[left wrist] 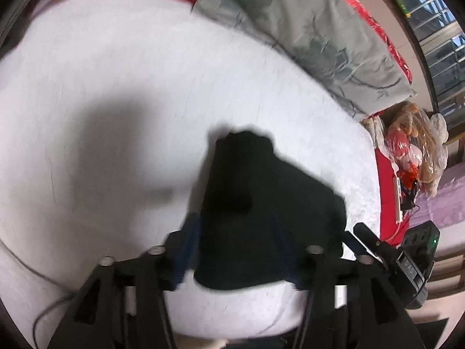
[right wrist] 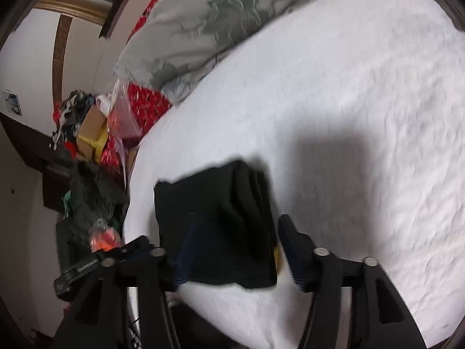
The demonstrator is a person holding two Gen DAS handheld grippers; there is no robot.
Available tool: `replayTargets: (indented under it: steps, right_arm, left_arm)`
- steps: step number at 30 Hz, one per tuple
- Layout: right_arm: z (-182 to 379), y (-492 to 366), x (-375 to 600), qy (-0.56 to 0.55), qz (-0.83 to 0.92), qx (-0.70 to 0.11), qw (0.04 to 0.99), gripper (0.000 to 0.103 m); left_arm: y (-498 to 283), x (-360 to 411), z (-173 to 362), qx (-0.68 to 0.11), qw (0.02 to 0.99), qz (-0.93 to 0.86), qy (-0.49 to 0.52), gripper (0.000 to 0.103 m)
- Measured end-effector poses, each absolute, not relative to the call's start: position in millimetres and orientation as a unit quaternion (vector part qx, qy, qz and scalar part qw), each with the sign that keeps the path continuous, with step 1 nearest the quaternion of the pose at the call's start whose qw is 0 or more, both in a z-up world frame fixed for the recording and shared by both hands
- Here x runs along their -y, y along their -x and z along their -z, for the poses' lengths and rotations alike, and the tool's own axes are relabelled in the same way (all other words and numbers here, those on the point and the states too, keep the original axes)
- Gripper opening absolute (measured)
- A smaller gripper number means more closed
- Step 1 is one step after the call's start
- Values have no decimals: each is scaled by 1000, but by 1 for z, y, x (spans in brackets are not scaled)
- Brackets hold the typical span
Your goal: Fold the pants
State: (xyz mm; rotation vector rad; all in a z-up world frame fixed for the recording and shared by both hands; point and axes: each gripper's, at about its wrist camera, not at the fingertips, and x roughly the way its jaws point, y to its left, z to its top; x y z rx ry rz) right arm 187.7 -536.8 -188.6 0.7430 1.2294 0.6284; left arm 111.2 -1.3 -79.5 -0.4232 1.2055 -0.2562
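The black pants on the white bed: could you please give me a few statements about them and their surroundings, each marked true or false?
1. The black pants lie as a compact folded bundle on the white blanket. True.
2. The pants hang over the bed's edge onto the floor. False: they rest wholly on the blanket.
3. A grey patterned quilt lies at the far side of the white blanket. True.
4. The left hand-held gripper is clamped shut on the pants. False: its jaws stand apart, straddling the bundle.
5. The right hand-held gripper has its jaws spread on either side of the bundle. True.
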Motion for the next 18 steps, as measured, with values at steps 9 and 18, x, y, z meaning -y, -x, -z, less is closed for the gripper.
replayTargets:
  steps: [9, 18]
  right_arm:
    - [197, -221, 506, -308, -259, -567, 719, 61]
    - [235, -228, 507, -330, -257, -590, 690, 35]
  left_arm:
    - [-160, 46, 92, -582, 800, 84, 118, 60]
    - [-197, 80, 125, -594, 796, 76, 83, 47]
